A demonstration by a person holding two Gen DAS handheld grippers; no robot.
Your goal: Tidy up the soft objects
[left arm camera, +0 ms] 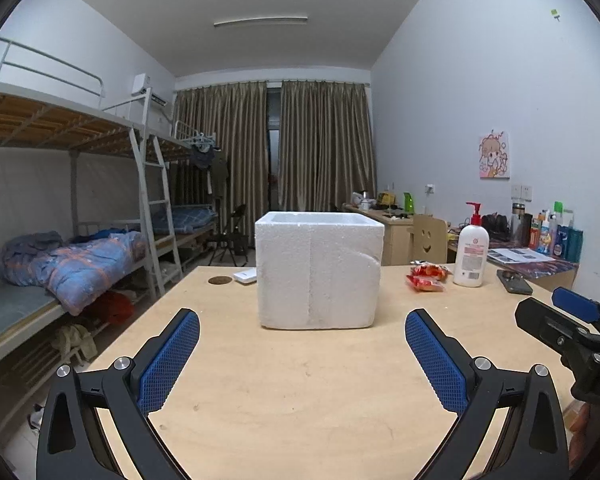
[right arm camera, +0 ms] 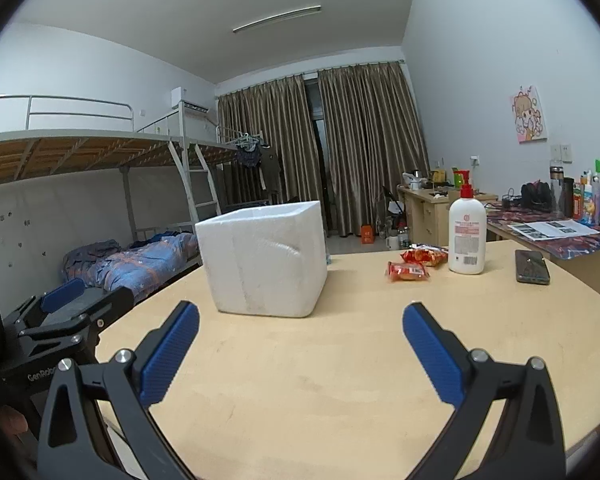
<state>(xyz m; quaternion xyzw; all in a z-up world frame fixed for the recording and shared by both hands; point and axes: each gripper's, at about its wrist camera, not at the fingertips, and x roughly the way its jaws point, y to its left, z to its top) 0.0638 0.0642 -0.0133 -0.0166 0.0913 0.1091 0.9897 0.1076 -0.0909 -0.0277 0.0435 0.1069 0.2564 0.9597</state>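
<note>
Foam box stands upright on table; contents hidden.

You have two hand-held grippers, left and right, one foam box, two red snack packets, one lotion bottle, one phone

black fingers, blue textured pads
</note>
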